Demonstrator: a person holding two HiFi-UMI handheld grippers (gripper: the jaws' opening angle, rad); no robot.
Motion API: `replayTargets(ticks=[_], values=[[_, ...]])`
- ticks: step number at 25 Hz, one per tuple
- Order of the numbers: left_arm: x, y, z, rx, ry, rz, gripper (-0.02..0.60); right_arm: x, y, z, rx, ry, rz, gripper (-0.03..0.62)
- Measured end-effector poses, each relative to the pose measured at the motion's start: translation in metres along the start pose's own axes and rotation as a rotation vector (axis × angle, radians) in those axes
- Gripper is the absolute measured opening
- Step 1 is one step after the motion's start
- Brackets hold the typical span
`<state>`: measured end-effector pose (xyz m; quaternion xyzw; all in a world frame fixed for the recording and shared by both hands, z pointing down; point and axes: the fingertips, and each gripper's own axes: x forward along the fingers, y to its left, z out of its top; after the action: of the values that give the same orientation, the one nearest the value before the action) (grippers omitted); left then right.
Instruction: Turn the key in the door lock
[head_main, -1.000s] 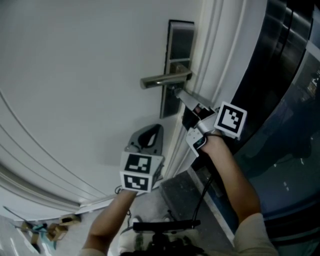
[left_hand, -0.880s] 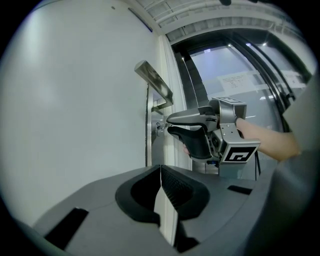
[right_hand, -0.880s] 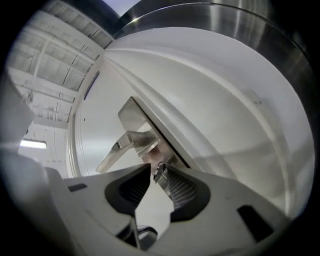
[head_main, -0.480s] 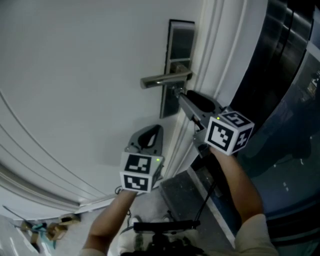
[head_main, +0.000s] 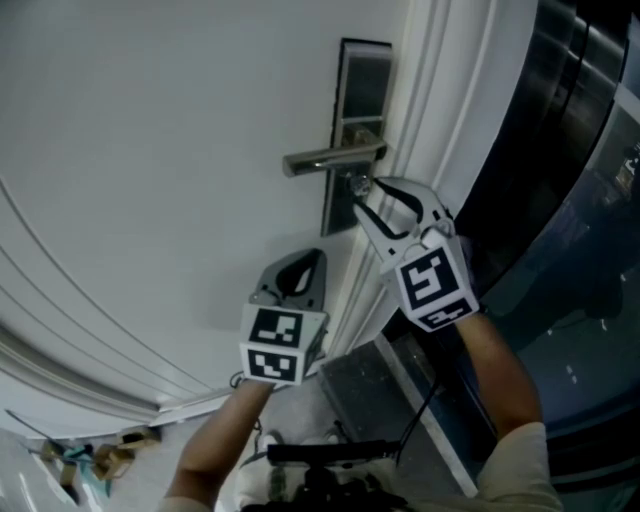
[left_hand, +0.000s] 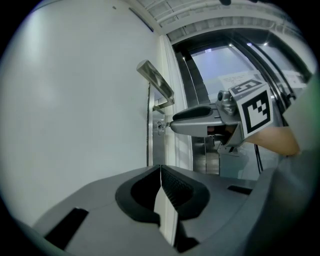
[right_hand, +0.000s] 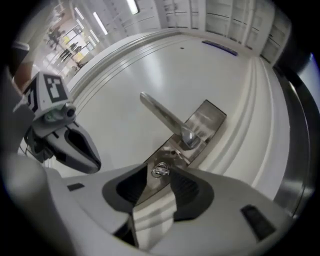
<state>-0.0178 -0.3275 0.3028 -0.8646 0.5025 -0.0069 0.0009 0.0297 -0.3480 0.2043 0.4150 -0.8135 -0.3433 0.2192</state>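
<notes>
Item: key (right_hand: 160, 170) — small metal head, seated in the cylinder at the lower end of the lock plate (right_hand: 206, 119), just beneath the lever handle (right_hand: 162, 115) and close to the latch edge of the white door (head_main: 150, 150). Judged light, rigid and smooth. The thin head would likely slip under a loose pinch, so the hold belonged flat across its two faces, with the turn made about the cylinder's axis and no sideways pull that might bend the blade. Right hand-held gripper (head_main: 368, 196): jaws had just been opening and stood wide, with the key head between the tips but pressed by neither pad. Left hand-held gripper (left_hand: 160, 174): jaws together, nothing in them, held low and well apart from the lock. Room: the lever overhung the key just above, and the stepped door frame (head_main: 430, 110) ran just beside the plate. Bare door face lay on the other side — a roll of the wrist seemed to have space there, but little toward the lever.
</notes>
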Motion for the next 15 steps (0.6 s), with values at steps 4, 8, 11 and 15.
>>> replayTargets(ticks=[4, 8, 11, 15], values=[[0.000, 0.001, 0.000, -0.001, -0.001, 0.001, 0.017, 0.003, 0.005, -0.004, -0.285, 0.051, -0.035, 0.149], [0.000, 0.000, 0.000, -0.004, 0.000, 0.000, 0.017, 0.010, 0.013, -0.011, -0.591, 0.105, -0.057, 0.149], [0.000, 0.001, 0.000, -0.005, -0.002, 0.002, 0.017, 0.016, 0.014, -0.015, -0.672, 0.127, -0.059, 0.149], [-0.001, 0.003, 0.001, -0.005, -0.006, 0.008, 0.017, 0.022, 0.013, -0.017, -0.776, 0.137, -0.073, 0.149]])
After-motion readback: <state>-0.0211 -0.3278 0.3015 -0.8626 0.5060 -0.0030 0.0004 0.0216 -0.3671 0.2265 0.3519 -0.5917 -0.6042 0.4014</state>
